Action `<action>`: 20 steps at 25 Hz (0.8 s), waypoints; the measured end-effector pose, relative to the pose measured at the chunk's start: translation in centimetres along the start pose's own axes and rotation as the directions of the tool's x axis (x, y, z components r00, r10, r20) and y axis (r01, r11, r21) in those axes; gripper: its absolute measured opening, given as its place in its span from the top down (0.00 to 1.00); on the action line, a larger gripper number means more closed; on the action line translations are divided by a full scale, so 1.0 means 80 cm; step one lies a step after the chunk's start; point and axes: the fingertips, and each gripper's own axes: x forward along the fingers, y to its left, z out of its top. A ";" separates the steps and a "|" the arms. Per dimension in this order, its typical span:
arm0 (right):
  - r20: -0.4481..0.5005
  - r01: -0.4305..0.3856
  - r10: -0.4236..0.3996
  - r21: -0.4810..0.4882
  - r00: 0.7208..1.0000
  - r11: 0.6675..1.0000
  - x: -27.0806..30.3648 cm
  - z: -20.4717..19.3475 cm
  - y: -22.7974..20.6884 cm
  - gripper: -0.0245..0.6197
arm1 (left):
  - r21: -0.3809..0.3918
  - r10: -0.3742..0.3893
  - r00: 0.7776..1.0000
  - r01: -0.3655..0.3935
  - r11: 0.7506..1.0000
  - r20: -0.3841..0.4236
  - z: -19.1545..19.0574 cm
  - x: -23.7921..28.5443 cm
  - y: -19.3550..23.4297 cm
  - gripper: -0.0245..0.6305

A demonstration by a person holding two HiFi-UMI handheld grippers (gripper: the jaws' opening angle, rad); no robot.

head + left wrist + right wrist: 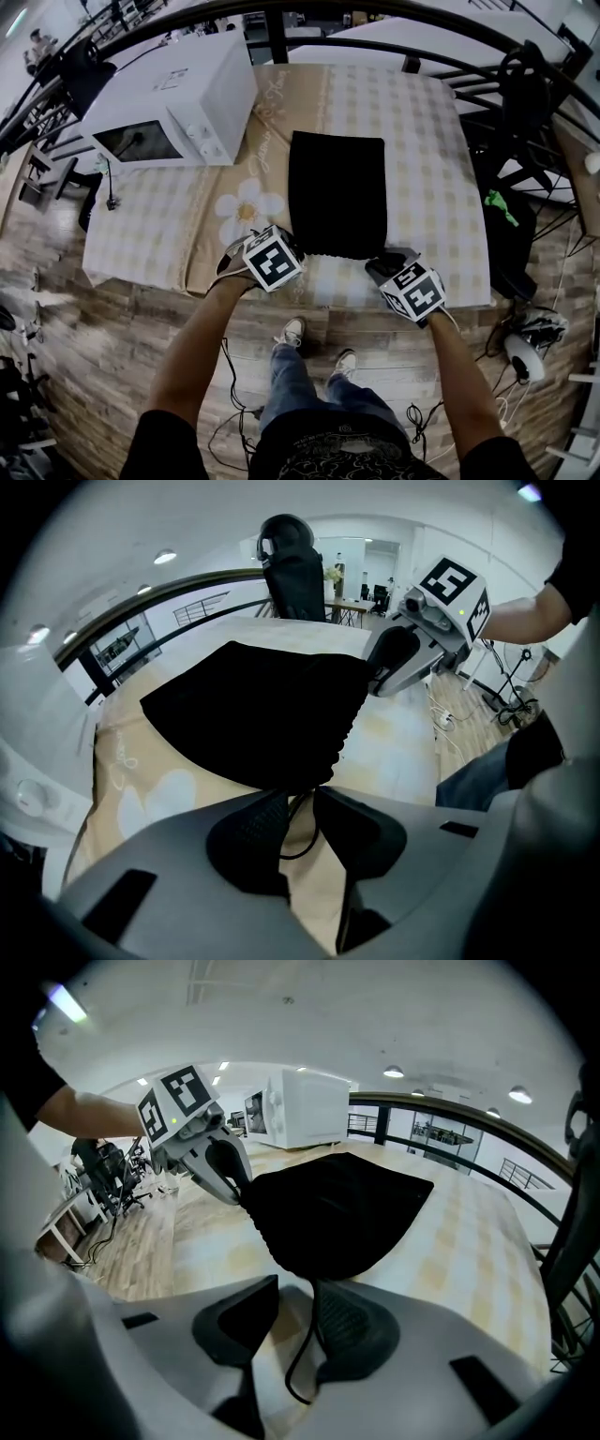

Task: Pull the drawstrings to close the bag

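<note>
The soft black cloth bag (337, 192) lay flat just right of the white microwave oven (173, 108). It looked light and floppy, so grabbing its thin black cords (302, 1340) was best. Your left gripper (295, 799) and right gripper (292, 1288) stood part open, a cord loose inside each.

Matt black cloth bag (337, 192) on woven tablecloth (427, 141).

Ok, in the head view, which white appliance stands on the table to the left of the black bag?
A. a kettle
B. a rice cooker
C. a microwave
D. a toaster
C: a boxy white microwave with a dark door window and knobs stands on the table, left of the black bag.
</note>
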 end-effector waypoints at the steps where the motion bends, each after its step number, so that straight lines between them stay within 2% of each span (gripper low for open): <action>1: 0.001 0.001 -0.001 0.003 1.000 1.000 0.000 0.000 0.000 0.76 | -0.005 -0.007 1.000 0.007 1.000 -0.005 0.000 0.001 0.000 0.79; 6: 0.006 0.015 -0.015 0.015 1.000 1.000 -0.001 -0.003 0.002 0.80 | 0.030 0.013 1.000 -0.012 0.999 -0.017 0.000 0.001 -0.008 0.84; 10: 0.001 0.053 -0.053 0.034 0.999 0.998 -0.005 -0.008 -0.006 0.88 | 0.004 0.015 1.000 -0.015 1.000 -0.011 0.000 0.001 -0.011 0.88; 20: 0.005 0.040 -0.040 0.043 0.999 0.998 -0.009 -0.012 -0.005 0.92 | 0.010 0.067 0.998 -0.067 0.998 -0.006 0.001 0.000 -0.012 0.91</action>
